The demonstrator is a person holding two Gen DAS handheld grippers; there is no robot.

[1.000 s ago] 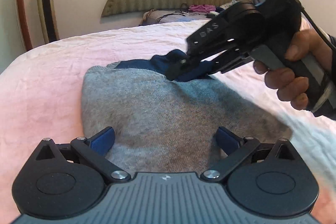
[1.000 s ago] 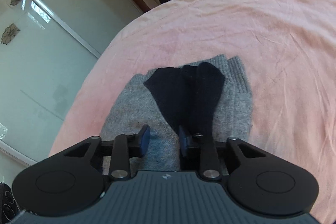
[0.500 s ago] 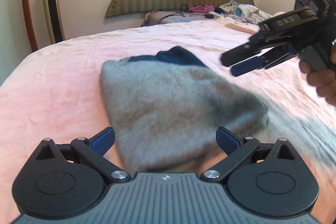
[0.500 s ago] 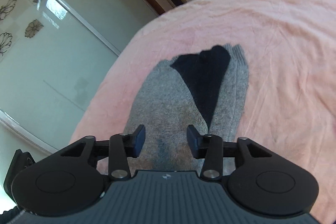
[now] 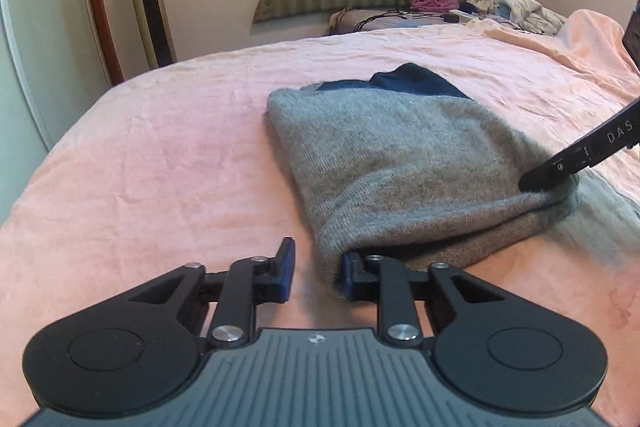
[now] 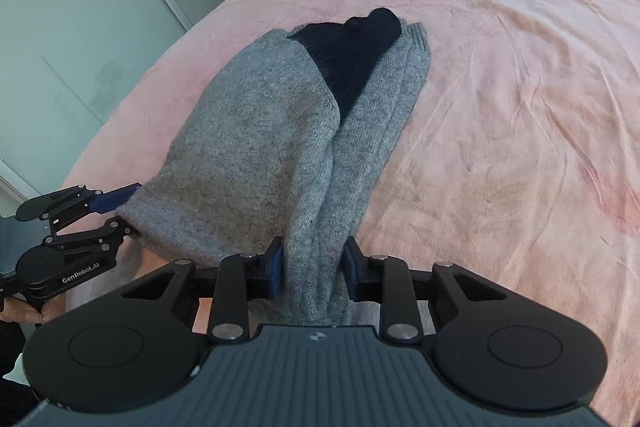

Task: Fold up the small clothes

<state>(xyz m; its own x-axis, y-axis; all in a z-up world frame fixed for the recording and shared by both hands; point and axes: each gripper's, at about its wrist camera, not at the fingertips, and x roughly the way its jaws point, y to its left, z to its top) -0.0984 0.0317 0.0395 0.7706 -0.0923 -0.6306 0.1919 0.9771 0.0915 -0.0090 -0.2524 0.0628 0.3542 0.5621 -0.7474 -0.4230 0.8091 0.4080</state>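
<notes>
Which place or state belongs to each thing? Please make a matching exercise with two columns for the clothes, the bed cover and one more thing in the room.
Things:
1. grey knitted garment
2. dark navy knitted piece
3. pink wrinkled bed cover
4. gold tower fan

Places or states:
A. stands by the wall
B. lies under the clothes
C. shows between the grey folds at the far end
D. has its near edge between gripper fingers

Pairs: 1-D, 2-C, 3-B, 4-A
</notes>
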